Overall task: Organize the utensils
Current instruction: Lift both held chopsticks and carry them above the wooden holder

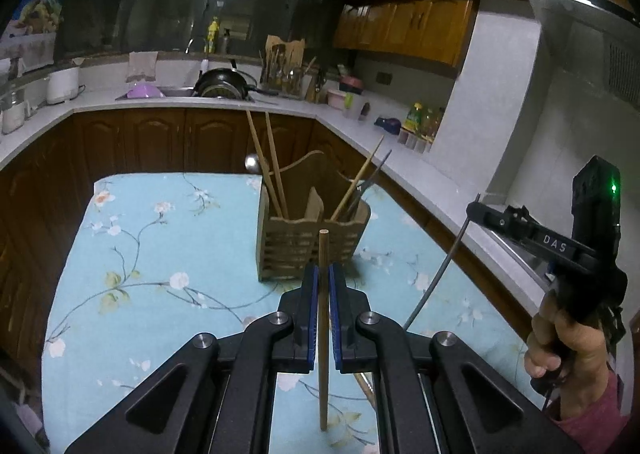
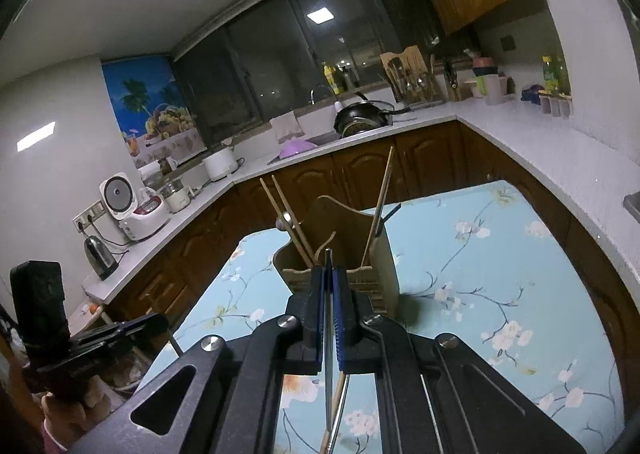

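A wooden slatted utensil holder (image 1: 312,242) stands on the blue floral tablecloth (image 1: 152,262); it also shows in the right wrist view (image 2: 344,266). It holds several wooden chopsticks (image 1: 272,169), a metal ladle and dark utensils. My left gripper (image 1: 324,274) is shut on a wooden chopstick (image 1: 323,334), held upright just in front of the holder. My right gripper (image 2: 329,274) is shut on a thin metal utensil (image 2: 328,334), above and in front of the holder. The right gripper also shows in the left wrist view (image 1: 476,209), right of the holder, with the metal utensil hanging below it.
A wooden chopstick (image 2: 334,406) lies on the cloth under my right gripper. White countertops (image 1: 400,141) run around the table, with a sink, a black pan (image 1: 224,83), a second utensil rack, bottles and rice cookers (image 2: 132,209).
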